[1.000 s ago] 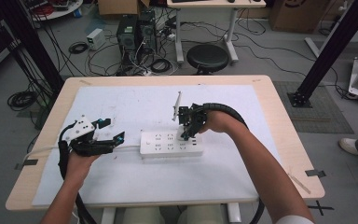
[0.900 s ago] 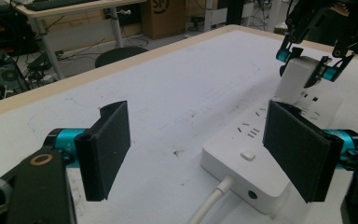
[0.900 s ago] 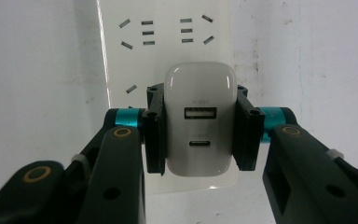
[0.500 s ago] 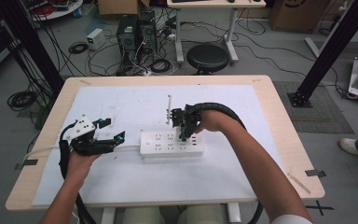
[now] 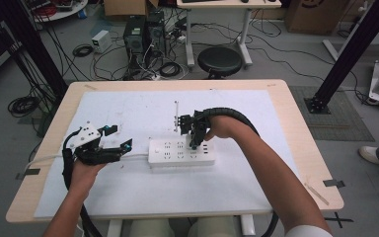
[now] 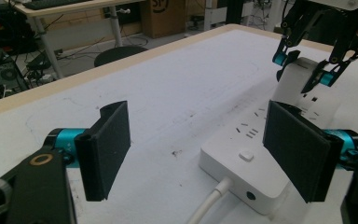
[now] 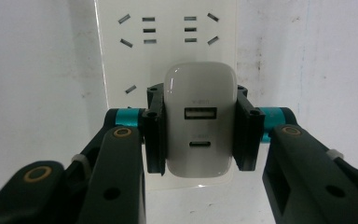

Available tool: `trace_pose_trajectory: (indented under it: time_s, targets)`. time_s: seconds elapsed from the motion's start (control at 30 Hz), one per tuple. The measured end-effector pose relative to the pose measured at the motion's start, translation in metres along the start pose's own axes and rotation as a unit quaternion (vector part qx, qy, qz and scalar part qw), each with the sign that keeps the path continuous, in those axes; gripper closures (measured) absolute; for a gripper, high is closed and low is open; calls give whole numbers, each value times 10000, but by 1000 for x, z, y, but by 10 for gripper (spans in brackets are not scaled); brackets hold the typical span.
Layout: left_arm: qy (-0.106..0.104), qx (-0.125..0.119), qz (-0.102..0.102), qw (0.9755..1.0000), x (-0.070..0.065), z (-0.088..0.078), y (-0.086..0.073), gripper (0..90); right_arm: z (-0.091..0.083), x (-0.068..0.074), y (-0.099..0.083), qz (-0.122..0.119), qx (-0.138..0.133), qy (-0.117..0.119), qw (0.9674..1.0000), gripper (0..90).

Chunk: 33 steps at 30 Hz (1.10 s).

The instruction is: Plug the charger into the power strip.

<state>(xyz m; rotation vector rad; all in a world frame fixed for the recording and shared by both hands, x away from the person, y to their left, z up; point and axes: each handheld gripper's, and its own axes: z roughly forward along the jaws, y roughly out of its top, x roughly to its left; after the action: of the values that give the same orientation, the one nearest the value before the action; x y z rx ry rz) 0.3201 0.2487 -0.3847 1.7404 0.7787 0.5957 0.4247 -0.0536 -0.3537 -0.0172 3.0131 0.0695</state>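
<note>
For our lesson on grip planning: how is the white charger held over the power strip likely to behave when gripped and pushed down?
The charger looks rigid, a glossy rounded block, so it probably will not flex but may slip between the right gripper pads. It seems small, likely light. The power strip lies flat and broad, so it is unlikely to tip.

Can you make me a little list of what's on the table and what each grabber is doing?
Table: pale wooden table with a white sheet on top
Main thing: white plastic power strip, many sockets
Held thing: small white charger block with two ports, over the strip
Right gripper: shut on the charger
Left gripper: open, holding nothing, beside the strip's cable end
</note>
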Motion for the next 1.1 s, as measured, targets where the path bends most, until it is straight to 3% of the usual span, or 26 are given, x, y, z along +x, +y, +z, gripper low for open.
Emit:
trace_pose_trajectory:
  time_s: [0.03, 0.37, 0.43, 0.67, 0.77, 0.97, 1.03, 1.1]
  targets:
    - [-15, 17, -10, 10000, 0, 0, 0, 232, 3, 2, 3, -144, 72, -80, 9998, 641]
    - [-15, 18, -16, 10000, 0, 3, 0, 232, 3, -3, 7, -118, 254, 65, 9996, 642]
    - [-7, 24, 12, 10000, 0, 4, 0, 232, 5, -2, 13, -34, 406, 77, 9991, 643]
    - [-17, -43, -35, 10000, 1, 2, -1, 232, 7, -5, 11, -71, 362, 137, 9992, 643]
    - [-40, -85, -20, 10000, 1, 2, -1, 232, 6, -4, 9, 34, 352, 123, 9993, 642]
    - [-92, -141, -59, 9998, -1, 6, -2, 232, 7, -2, 3, 13, 13, 42, 10000, 635]
    - [-119, -150, -57, 9998, -2, 7, -2, 232, 7, -1, -4, 164, -293, 16, 9994, 623]
    - [-121, -140, -25, 9998, -2, 6, -1, 232, 5, 1, -16, 493, -728, 1, 9961, 571]
